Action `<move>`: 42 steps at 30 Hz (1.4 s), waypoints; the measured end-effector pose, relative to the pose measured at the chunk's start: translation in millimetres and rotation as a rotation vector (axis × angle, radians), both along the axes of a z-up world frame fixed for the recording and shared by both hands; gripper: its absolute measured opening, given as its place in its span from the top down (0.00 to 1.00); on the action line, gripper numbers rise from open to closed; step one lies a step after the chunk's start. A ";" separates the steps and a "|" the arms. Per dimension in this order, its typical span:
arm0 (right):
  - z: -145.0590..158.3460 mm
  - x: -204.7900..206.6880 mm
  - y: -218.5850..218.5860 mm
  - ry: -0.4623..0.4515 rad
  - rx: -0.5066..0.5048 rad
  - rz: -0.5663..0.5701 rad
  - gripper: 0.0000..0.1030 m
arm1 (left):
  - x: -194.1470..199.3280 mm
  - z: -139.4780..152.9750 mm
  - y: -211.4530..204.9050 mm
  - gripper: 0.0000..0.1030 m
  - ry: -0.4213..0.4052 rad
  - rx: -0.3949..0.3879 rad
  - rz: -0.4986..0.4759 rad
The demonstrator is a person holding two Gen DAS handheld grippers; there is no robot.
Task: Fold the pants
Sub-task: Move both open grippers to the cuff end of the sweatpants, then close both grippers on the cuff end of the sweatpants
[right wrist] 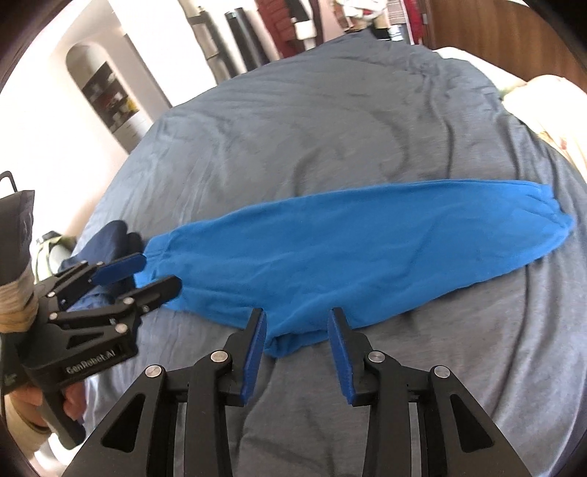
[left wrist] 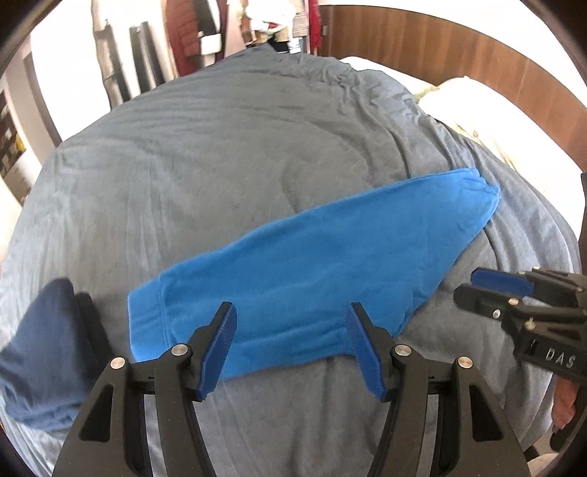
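Note:
The bright blue pants (left wrist: 315,271) lie on the grey bedspread (left wrist: 205,154), folded lengthwise into one long strip with the waistband at the left and the cuffs at the far right. They also show in the right wrist view (right wrist: 352,253). My left gripper (left wrist: 291,348) is open and empty, its fingers just above the near edge by the waist end. My right gripper (right wrist: 297,352) is open and empty over the near edge at the crotch corner. Each gripper shows in the other's view, the left (right wrist: 150,271) and the right (left wrist: 466,282).
A dark navy garment (left wrist: 44,352) lies at the left next to the waistband. White pillows (left wrist: 488,106) and a wooden headboard (left wrist: 440,40) are at the far right. Hanging clothes (left wrist: 198,29) stand beyond the bed. A wall niche with shelves (right wrist: 106,99) is at the left.

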State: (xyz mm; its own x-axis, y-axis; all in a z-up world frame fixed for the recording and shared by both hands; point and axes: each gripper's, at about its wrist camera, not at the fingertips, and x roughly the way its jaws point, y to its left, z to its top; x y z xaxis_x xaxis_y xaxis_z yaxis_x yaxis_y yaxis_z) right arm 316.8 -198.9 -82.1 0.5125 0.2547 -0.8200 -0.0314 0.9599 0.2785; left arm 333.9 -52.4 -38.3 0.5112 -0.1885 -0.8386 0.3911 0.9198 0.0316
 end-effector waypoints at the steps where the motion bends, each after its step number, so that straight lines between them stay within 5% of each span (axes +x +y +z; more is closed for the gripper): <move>1: 0.7 -0.1 -3.8 -0.004 -0.007 -0.016 0.65 | 1.8 0.2 -4.9 0.41 -0.008 0.010 -0.021; 14: 15.8 -9.2 -99.8 -0.128 0.043 -0.361 0.58 | 52.6 23.2 -129.9 0.41 -0.010 -0.124 -0.397; 27: 11.3 -15.6 -232.6 -0.224 0.083 -0.769 0.58 | 111.4 34.3 -313.0 0.41 -0.092 -0.059 -0.889; 42: -49.5 7.1 -331.9 -0.211 0.199 -1.055 0.58 | 185.0 -52.5 -446.2 0.45 0.180 -0.070 -1.027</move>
State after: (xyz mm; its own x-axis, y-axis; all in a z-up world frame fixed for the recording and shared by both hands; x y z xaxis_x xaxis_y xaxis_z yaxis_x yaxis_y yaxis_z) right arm 323.9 -530.9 -131.6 0.6759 -0.2765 -0.6832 0.7150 0.4706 0.5170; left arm 518.9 -498.6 -90.8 -0.0541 -0.5128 -0.8568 0.9796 0.1393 -0.1452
